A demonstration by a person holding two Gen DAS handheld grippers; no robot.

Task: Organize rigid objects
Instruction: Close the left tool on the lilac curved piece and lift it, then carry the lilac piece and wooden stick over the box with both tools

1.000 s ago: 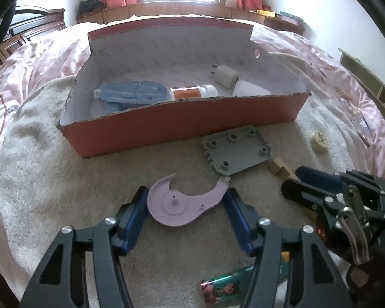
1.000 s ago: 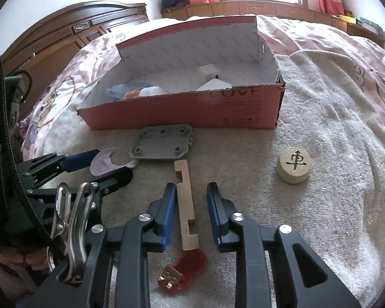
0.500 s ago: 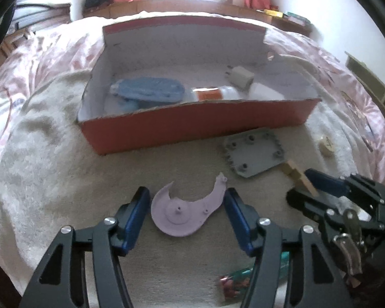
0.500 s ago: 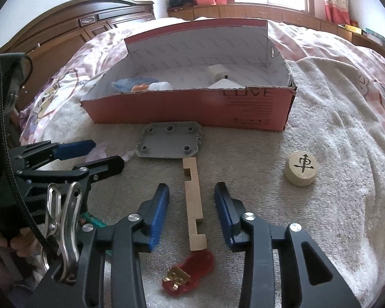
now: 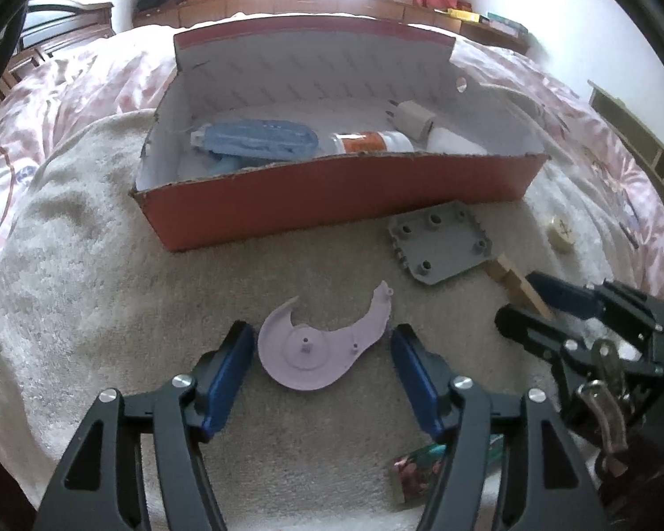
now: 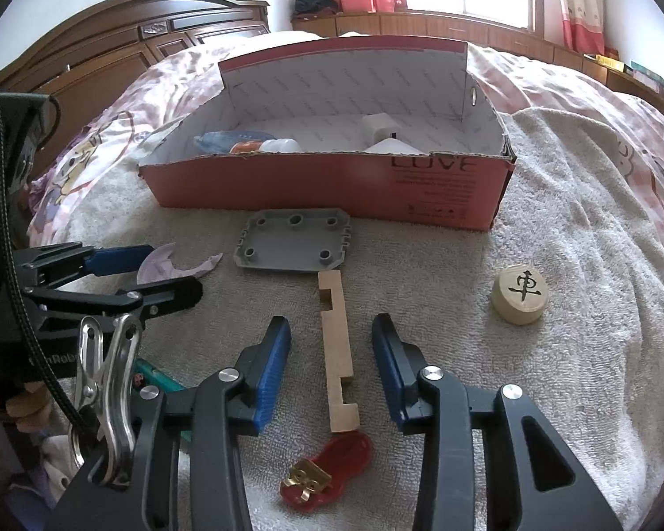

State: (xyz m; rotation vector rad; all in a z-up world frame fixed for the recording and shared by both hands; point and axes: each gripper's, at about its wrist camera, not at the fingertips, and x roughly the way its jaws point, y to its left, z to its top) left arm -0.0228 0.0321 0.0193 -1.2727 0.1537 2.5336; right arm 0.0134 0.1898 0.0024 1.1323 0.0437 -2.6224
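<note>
On the beige towel (image 6: 553, 376) covering the bed, nearest the right wrist camera, a red clip with a brass fitting (image 6: 327, 471) is lying just below the near end of a notched wooden bar (image 6: 337, 354). The right gripper (image 6: 331, 356) is standing over that bar with its jaws parted; the blue pads (image 6: 272, 365) are sitting on either side of the wood with a gap on each side, gripping nothing, and the jaws have just been opening. To the right, well apart, a round wooden chess piece with a black character (image 6: 519, 294) is resting on the towel.

In the left wrist view, a colourful printed packet (image 5: 420, 469) is lying closest to the camera. The left gripper (image 5: 321, 365) is bracketing a pale lilac crescent-shaped plastic disc (image 5: 318, 352), which is lying flat; its jaws have just been opening and the pads (image 5: 228, 374) are standing clear of the disc's edges.

Beyond both grippers, a grey plastic plate with round bosses (image 6: 294, 245) is lying by the far end of the wooden bar, just in front of the box. Farthest, toward the head of the bed, a red cardboard box (image 5: 332, 197) is sitting open, holding a blue ribbed case (image 5: 256, 139), a white tube with an orange label (image 5: 367, 144), a white plug adapter (image 5: 414, 119) and a white block (image 5: 453, 147).
</note>
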